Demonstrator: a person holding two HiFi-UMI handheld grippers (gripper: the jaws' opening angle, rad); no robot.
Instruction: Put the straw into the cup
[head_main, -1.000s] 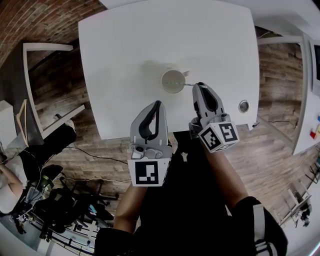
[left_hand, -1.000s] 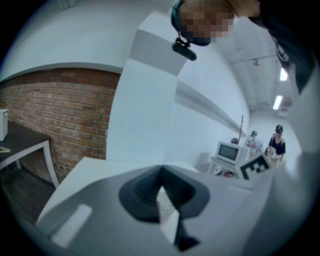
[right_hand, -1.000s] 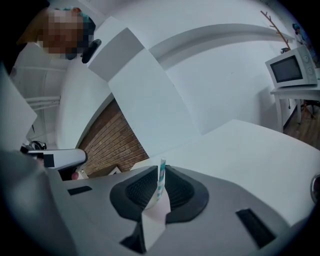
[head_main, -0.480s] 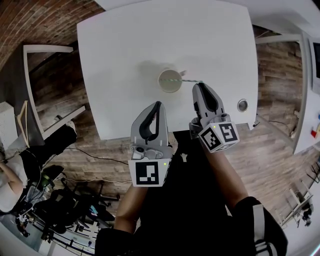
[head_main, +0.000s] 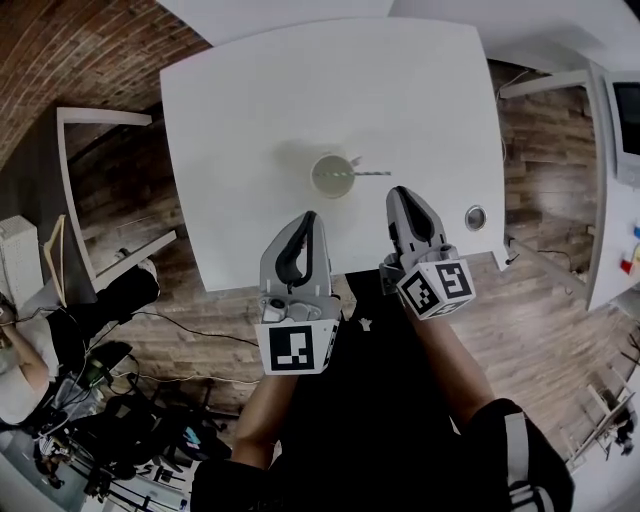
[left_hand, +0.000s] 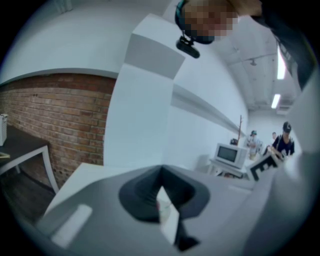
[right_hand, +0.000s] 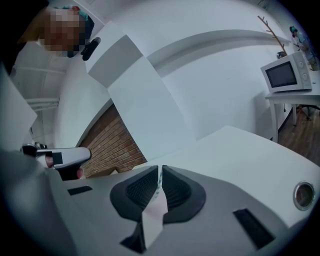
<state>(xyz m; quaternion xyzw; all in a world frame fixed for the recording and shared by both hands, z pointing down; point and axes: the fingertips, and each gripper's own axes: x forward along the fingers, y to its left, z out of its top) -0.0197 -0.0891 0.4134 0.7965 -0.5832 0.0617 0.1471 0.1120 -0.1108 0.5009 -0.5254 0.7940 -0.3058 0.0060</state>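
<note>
A paper cup (head_main: 332, 176) stands on the white table (head_main: 250, 120), seen from above in the head view. The green-striped straw (head_main: 365, 173) has one end in the cup and leans over its rim to the right. My right gripper (head_main: 401, 192) is just below and right of the straw's free end, a little apart from it, jaws shut with nothing seen between them. My left gripper (head_main: 306, 217) hangs over the table's near edge below the cup, also shut and empty. Both gripper views point up at the walls; neither shows cup or straw.
A round metal grommet (head_main: 474, 217) (right_hand: 303, 195) sits in the table's near right corner. A white shelf frame (head_main: 100, 180) stands at the left over wooden floor. A microwave (right_hand: 286, 75) rests on a side table to the right. A brick wall (left_hand: 55, 110) lies beyond.
The straw's far end has gone into the cup and it now leans over the rim. My right gripper has drawn back from the straw's free end. The left gripper stays put.
</note>
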